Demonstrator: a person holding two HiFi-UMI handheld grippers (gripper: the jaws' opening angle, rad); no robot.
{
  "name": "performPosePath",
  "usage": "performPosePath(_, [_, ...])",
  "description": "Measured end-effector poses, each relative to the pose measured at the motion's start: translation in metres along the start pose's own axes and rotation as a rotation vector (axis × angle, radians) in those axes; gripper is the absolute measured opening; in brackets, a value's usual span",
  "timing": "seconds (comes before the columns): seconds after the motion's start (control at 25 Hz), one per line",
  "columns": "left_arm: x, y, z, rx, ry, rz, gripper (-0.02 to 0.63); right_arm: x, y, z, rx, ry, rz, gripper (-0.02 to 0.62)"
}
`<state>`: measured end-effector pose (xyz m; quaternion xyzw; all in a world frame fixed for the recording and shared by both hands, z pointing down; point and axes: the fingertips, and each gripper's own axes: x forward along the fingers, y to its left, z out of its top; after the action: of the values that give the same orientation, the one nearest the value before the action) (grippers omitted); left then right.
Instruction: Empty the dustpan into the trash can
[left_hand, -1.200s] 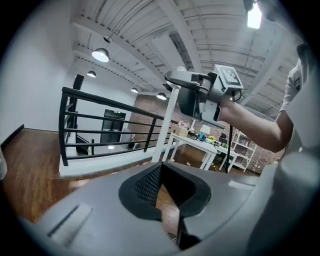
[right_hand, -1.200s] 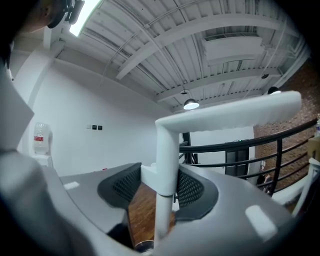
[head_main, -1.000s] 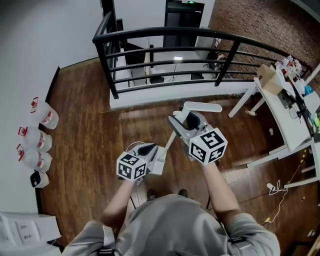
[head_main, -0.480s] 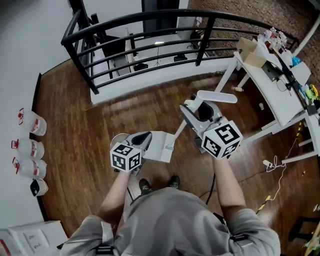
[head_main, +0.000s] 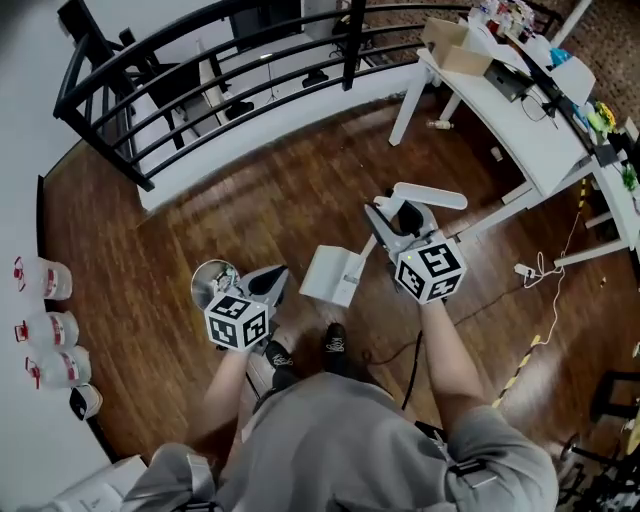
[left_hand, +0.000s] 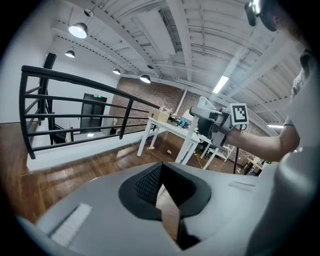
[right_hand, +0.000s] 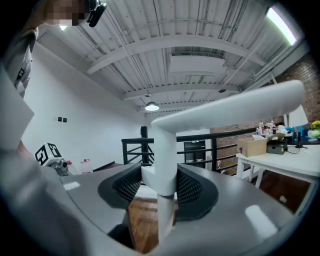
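A white dustpan (head_main: 330, 275) hangs tilted above the wood floor, its pan low and its long handle (right_hand: 165, 165) running up to a flat top bar. My right gripper (head_main: 392, 222) (right_hand: 160, 185) is shut on that handle just below the bar. A small round silver trash can (head_main: 211, 281) with scraps inside stands on the floor at the left. My left gripper (head_main: 268, 283) (left_hand: 161, 185) hovers right beside the can, a short gap left of the pan, pads together with nothing between them. In the left gripper view the right gripper (left_hand: 220, 117) shows at the right.
A black railing (head_main: 150, 95) curves along the far side. A white table (head_main: 520, 110) with boxes and clutter stands at the right, with cables (head_main: 535, 270) on the floor near its legs. Plastic jugs (head_main: 40, 320) line the left wall. The person's shoes (head_main: 305, 350) are below the pan.
Both grippers have swung away from the railing and sunk. The left gripper, earlier against the pan, now stands apart from it beside the trash can, which has come into view.
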<state>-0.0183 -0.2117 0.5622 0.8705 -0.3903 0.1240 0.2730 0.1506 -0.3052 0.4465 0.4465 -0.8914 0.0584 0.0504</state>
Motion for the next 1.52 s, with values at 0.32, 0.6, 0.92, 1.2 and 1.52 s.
performPosePath(0.32, [0.06,-0.043,-0.011,0.029,0.072,-0.08,0.005,-0.02,-0.074,-0.085,0.052,0.072,-0.151,0.187])
performPosePath(0.6, [0.098,-0.066,-0.019,0.034,0.13,-0.123,0.005,-0.018,-0.123,-0.144,0.094,0.116,-0.247,0.184])
performPosePath(0.92, [0.102,-0.063,-0.038,0.024,0.184,-0.126,0.005,-0.032,-0.137,-0.199,0.151,0.166,-0.34,0.184])
performPosePath(1.2, [0.104,-0.073,-0.038,0.041,0.21,-0.161,0.005,-0.063,-0.147,-0.214,0.199,0.165,-0.459,0.184])
performPosePath(1.52, [0.1,-0.082,-0.051,0.052,0.225,-0.228,0.005,-0.098,-0.146,-0.233,0.209,0.209,-0.574,0.184])
